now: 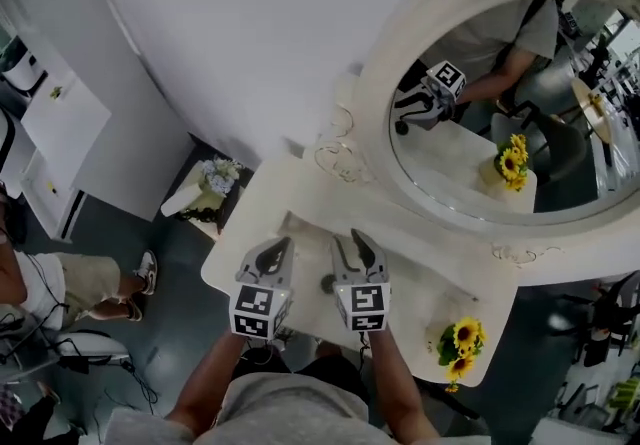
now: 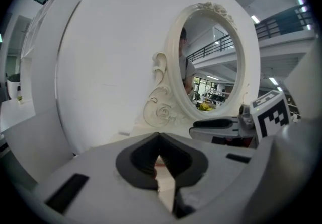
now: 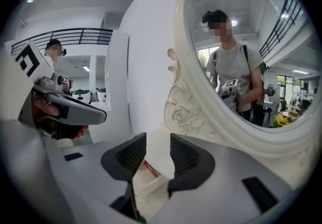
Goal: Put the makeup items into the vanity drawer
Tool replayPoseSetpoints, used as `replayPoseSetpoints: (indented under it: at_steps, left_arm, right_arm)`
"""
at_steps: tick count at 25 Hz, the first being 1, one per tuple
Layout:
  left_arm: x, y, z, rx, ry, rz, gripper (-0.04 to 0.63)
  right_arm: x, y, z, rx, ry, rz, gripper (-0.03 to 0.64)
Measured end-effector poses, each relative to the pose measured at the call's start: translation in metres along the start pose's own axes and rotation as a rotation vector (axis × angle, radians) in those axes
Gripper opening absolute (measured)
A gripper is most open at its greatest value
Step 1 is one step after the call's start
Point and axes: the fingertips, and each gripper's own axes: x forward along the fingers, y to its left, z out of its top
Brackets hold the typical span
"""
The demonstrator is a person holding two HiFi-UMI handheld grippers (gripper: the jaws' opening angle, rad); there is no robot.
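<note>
I hold both tools side by side over the front edge of the vanity top [image 1: 250, 233], near its middle, pointing toward the oval mirror [image 1: 470, 133] that stands along the back edge.

My left gripper [image 1: 274, 251] has its jaws brought together. Its own view shows the dark pads meeting at the tips with only a narrow slit lower down, and nothing is caught between them. A pale surface shows through the slit.

My right gripper [image 1: 352, 245] has its jaws apart, with a clear gap between the pads, and they press on nothing. Through that gap I see two makeup items lying below on a pale surface: a short white stick [image 3: 153, 183], and a slim red stick [image 3: 149, 168] just behind it and touching it or nearly so. I cannot tell whether they lie on the vanity top or inside the drawer.

In the head view a small dark round thing [image 1: 327, 283] sits between the two grippers at the front edge; I cannot tell what it is. A bunch of sunflowers [image 1: 460, 345] stands at the front right corner, well apart from both tools.
</note>
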Motion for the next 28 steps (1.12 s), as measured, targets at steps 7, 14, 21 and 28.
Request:
replayPoseSetpoints:
  at_steps: [7, 14, 21, 28]
  left_arm:
    - [0.001, -0.04, 0.033, 0.081, -0.07, -0.142, 0.0]
    - [-0.006, -0.073, 0.048, 0.151, -0.094, -0.269, 0.0]
    - [-0.018, -0.098, 0.059, 0.195, -0.135, -0.367, 0.0]
    - [-0.023, -0.098, 0.05, 0.205, -0.12, -0.414, 0.0]
  right_arm:
    - [-0.055, -0.03, 0.023, 0.027, -0.073, -0.171, 0.147]
    - [-0.109, -0.047, 0.024, 0.059, -0.114, -0.358, 0.056]
    - [-0.142, -0.04, 0.02, 0.064, -0.121, -0.448, 0.014]
    - [-0.151, -0.023, 0.015, 0.072, -0.112, -0.483, 0.014]
